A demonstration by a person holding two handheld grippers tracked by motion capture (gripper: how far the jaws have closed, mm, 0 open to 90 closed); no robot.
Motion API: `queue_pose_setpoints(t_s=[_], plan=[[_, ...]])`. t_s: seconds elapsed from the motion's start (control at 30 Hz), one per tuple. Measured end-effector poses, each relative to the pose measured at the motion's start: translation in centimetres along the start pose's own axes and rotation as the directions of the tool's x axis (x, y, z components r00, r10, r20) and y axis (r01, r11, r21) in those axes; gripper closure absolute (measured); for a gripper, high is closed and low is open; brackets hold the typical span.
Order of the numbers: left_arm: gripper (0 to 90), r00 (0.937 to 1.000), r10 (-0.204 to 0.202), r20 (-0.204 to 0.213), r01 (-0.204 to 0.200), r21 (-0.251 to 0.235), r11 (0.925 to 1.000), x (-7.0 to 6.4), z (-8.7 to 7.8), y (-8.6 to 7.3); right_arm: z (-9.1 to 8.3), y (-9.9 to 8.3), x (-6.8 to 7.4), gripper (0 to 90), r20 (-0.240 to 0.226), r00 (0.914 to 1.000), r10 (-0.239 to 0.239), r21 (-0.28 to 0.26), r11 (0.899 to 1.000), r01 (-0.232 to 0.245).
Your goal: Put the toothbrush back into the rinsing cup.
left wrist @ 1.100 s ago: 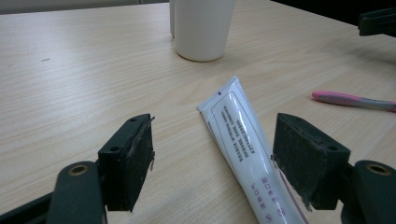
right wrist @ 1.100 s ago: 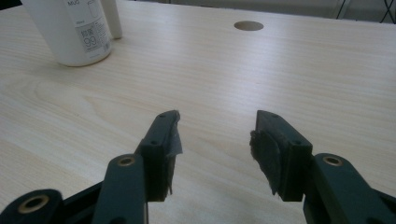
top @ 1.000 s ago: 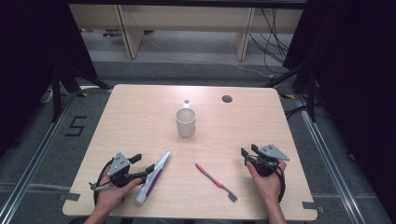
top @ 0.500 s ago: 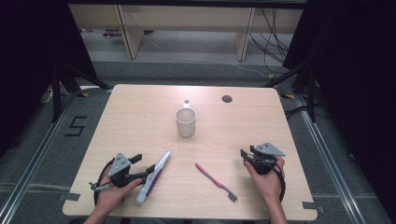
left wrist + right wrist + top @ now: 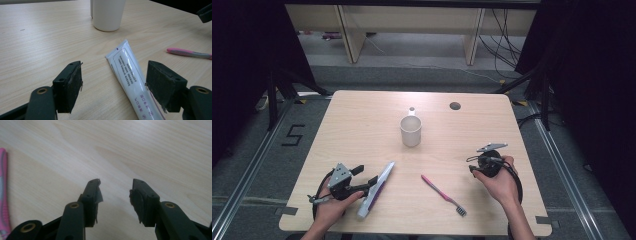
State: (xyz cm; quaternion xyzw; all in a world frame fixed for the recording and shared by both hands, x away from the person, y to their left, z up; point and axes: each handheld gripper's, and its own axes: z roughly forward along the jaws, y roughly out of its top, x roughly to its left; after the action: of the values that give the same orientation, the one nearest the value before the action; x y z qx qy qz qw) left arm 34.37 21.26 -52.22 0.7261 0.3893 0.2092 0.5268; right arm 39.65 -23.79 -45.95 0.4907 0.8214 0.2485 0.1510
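Left gripper (image 5: pixel 113 85) gaping, straddling tube (image 5: pixel 132 80) — tube running lengthwise between jaws; right gripper (image 5: pixel 115 192) idling part-open, farther off.

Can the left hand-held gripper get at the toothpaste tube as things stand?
Probably yes. The left hand-held gripper has its jaws open wide and the tube lies flat on the table between them, closer to one jaw. Nothing sits in the way; the cup stands well beyond.

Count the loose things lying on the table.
3: a white cup at mid-table, a toothpaste tube between the open left gripper jaws, and a pink toothbrush right of the tube.
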Motion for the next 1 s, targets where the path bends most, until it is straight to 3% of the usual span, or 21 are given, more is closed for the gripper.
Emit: queue_pose_setpoints(t_s=[0.03, 0.13, 0.2, 0.3, 0.33, 0.37, 0.4, 0.43, 0.47, 0.5, 0.6, 0.63, 0.8, 0.87, 1.0], plan=[[28.4, 1.0000, 0.002, 0.006, -0.002, -0.005, 1.0000, 0.0, 0.0, 0.0, 0.0, 0.4, 0.1, 57.9, -0.012, 0.9996, -0.026, 0.040, 0.999, 0.026], [28.4, 1.0000, 0.006, -0.004, -0.006, 0.004, 1.0000, 0.0, 0.0, 0.0, -0.3, 1.0, 0.8, 58.6, -0.046, 0.9988, -0.018, 0.150, 0.988, 0.024], [28.4, 1.0000, 0.005, -0.003, -0.005, 0.003, 1.0000, 0.0, 0.0, 0.0, -0.1, 1.2, 1.3, 59.2, -0.058, 0.9981, -0.021, 0.239, 0.970, 0.034], [28.4, 1.0000, 0.005, -0.002, -0.005, 0.004, 1.0000, 0.0, 0.0, 0.0, 0.1, 1.4, 1.7, 60.0, -0.075, 0.9962, -0.044, 0.319, 0.945, 0.066], [28.4, 1.0000, 0.005, -0.002, -0.005, 0.004, 1.0000, 0.0, 0.0, 0.0, 0.2, 1.4, 1.7, 60.6, -0.088, 0.9944, -0.059, 0.318, 0.944, 0.084], [28.4, 1.0000, 0.004, -0.001, -0.004, 0.004, 1.0000, 0.0, 0.0, 0.0, 0.1, 1.5, 2.1, 61.0, -0.081, 0.9965, -0.020, 0.348, 0.936, 0.047], [28.4, 1.0000, 0.004, -0.003, -0.003, 0.006, 1.0000, 0.0, 0.0, 0.0, 0.3, 1.5, 1.9, 61.5, -0.105, 0.9916, -0.075, 0.321, 0.941, 0.105], [28.4, 1.0000, 0.004, -0.003, -0.004, 0.007, 1.0000, 0.0, 0.0, 0.0, 0.3, 1.6, 2.0, 62.3, -0.113, 0.9894, -0.091, 0.318, 0.940, 0.122], [28.4, 1.0000, 0.003, -0.003, -0.003, 0.007, 1.0000, -0.1, 0.0, 0.0, 0.2, 1.8, 2.4, 63.0, -0.122, 0.9909, -0.057, 0.338, 0.936, 0.095], [28.4, 1.0000, 0.004, -0.003, -0.004, 0.008, 1.0000, -0.1, 0.0, 0.0, 0.2, 1.8, 2.4, 63.0, -0.122, 0.9909, -0.057, 0.338, 0.936, 0.095], [28.4, 1.0000, 0.003, -0.003, -0.003, 0.008, 1.0000, -0.1, 0.0, 0.0, 0.1, 2.1, 2.7, 64.4, -0.138, 0.9863, -0.091, 0.340, 0.931, 0.134], [28.4, 1.0000, 0.003, -0.003, -0.003, 0.008, 1.0000, -0.1, 0.0, 0.0, 0.1, 2.2, 3.0, 65.0, -0.130, 0.9890, -0.070, 0.353, 0.929, 0.112], [28.4, 1.0000, 0.004, -0.002, -0.004, 0.010, 0.9999, 0.0, 0.0, 0.0, 0.2, 2.6, 3.5, 65.8, -0.147, 0.9854, -0.085, 0.364, 0.922, 0.134], [28.4, 1.0000, 0.004, -0.002, -0.004, 0.010, 0.9999, 0.0, 0.0, 0.0, 0.5, 2.8, 3.5, 66.1, -0.166, 0.9791, -0.117, 0.356, 0.919, 0.170], [28.5, 1.0000, 0.007, -0.003, -0.007, 0.013, 0.9999, -0.1, 0.0, 0.0, 0.4, 2.9, 4.0, 66.6, -0.161, 0.9824, -0.094, 0.375, 0.915, 0.149]])
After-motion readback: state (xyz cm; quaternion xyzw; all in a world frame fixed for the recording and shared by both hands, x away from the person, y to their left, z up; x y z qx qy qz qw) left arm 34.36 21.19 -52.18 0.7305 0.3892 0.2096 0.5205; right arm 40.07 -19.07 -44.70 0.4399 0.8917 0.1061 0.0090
